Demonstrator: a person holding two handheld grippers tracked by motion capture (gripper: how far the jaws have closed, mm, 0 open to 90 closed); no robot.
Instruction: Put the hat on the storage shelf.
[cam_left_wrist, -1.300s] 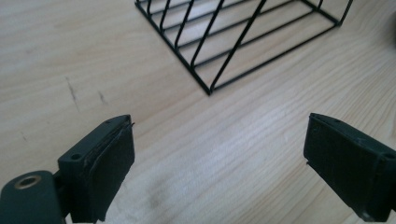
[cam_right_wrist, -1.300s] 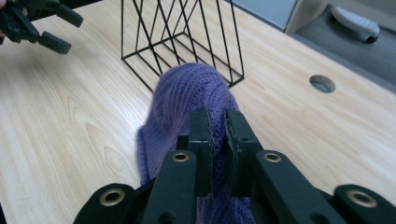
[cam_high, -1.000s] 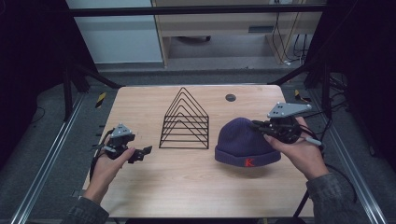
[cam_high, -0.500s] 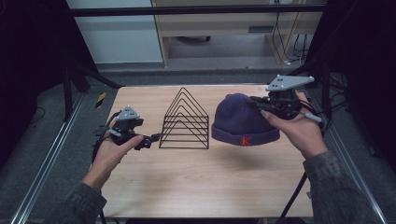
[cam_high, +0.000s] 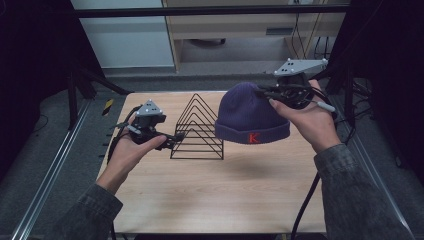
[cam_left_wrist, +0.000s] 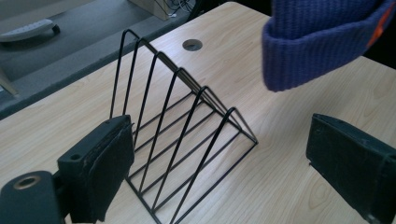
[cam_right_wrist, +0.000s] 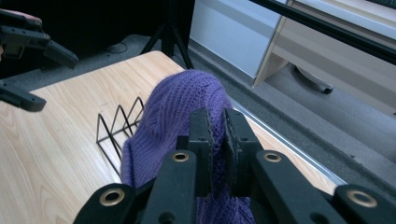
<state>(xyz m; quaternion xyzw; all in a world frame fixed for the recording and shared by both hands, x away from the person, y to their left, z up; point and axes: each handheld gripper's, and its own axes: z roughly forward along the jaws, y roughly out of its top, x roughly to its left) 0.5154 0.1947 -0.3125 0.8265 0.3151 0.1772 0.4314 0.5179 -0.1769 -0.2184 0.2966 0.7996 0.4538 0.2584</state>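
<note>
Aloft, ribbed purple beanie (cam_high: 251, 116) w/ orange K, pinched by right gripper (cam_high: 272, 93).

Wooden table (cam_high: 210, 200), grey floor (cam_high: 45, 150), pale cabinet (cam_high: 125, 35).

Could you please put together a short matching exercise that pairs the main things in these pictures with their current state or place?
Things:
1. purple beanie
2. black wire rack
3. left hand-held gripper
4. right hand-held gripper

States:
A. standing on the wooden table
B. jaws wide apart, at the near end of the rack
C. lifted clear of the table, hanging in the air
D. jaws pinched on knitted fabric

Pairs: 1-C, 2-A, 3-B, 4-D
</note>
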